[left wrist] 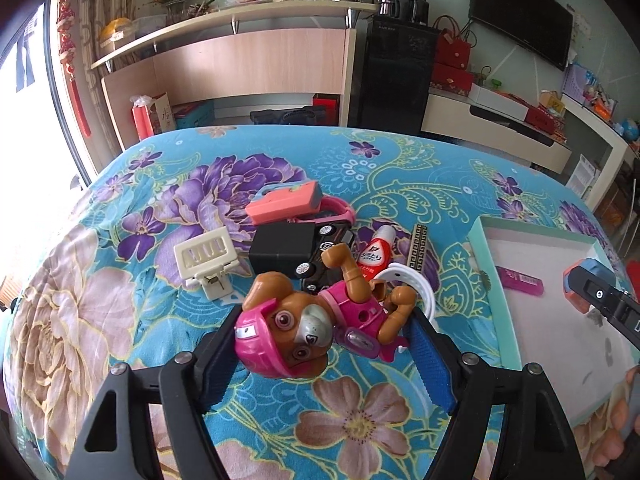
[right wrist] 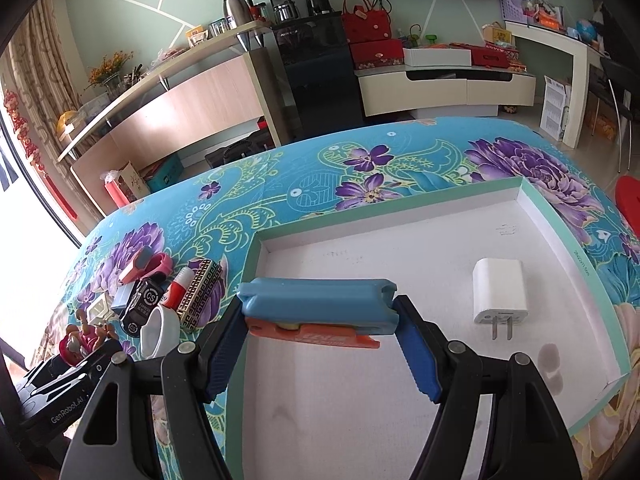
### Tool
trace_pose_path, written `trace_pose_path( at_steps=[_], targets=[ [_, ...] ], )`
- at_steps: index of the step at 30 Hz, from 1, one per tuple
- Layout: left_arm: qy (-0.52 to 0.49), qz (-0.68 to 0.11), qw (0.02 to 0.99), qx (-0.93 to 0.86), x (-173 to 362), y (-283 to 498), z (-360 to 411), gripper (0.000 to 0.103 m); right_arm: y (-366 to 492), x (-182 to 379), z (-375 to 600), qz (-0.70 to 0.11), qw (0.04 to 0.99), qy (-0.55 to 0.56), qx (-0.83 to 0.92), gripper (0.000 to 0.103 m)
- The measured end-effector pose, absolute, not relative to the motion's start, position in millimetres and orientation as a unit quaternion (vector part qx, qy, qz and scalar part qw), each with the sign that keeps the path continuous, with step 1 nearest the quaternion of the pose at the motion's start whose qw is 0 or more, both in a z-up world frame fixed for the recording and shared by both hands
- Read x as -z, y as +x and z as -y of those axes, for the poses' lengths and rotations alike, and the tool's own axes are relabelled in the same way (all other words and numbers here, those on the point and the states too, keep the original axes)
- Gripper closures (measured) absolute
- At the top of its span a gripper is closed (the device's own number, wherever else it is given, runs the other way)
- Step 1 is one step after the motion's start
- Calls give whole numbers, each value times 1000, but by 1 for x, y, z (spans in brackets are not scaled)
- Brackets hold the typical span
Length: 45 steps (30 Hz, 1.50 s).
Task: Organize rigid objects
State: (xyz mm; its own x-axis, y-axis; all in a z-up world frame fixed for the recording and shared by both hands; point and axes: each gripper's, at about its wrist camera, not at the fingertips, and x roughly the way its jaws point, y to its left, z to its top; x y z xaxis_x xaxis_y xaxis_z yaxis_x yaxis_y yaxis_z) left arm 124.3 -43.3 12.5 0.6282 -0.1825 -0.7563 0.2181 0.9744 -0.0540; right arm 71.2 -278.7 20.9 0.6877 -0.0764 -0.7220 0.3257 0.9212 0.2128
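Left fingers (left wrist: pixel 322 344) — pinching dog figure (left wrist: pixel 308 320) | right fingers (right wrist: pixel 320 344) — pinching blue-orange case (right wrist: pixel 316 306)

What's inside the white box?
The box holds a white plug, and the left view shows a purple thing too. The right gripper holds a blue-and-orange tool over it, hiding the floor underneath.

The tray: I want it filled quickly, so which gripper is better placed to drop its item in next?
Right. The right gripper already holds the blue and orange tool above the tray, near the white charger. The left gripper holds the toy dog over the cloth, beside the tray.
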Motion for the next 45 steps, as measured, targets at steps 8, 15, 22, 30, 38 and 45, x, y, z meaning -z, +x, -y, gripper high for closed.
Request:
trace_pose_path(
  at_steps=[8,15,22,30,38,45],
  targets=[
    [48,-397,903,155,-31,113,84,23,58,-25,312,-371,899,178,150,30],
    [84,-380,901,191,-48,103,128,23,37,-31,349,-358,891,191,203,30],
    [124,-373,888,238,-51,94,181,23,14,-31,384,-359,874,194,263,30],
    [159,-390,867,266,-30,84,226,23,-1,-25,405,-368,857,196,301,30],
    [159,-414,856,266,-5,89,242,23,-1,-10,415,-395,841,197,314,29],
    [155,-423,853,263,7,89,240,23,-1,-11,414,-391,845,206,302,30]
  ],
)
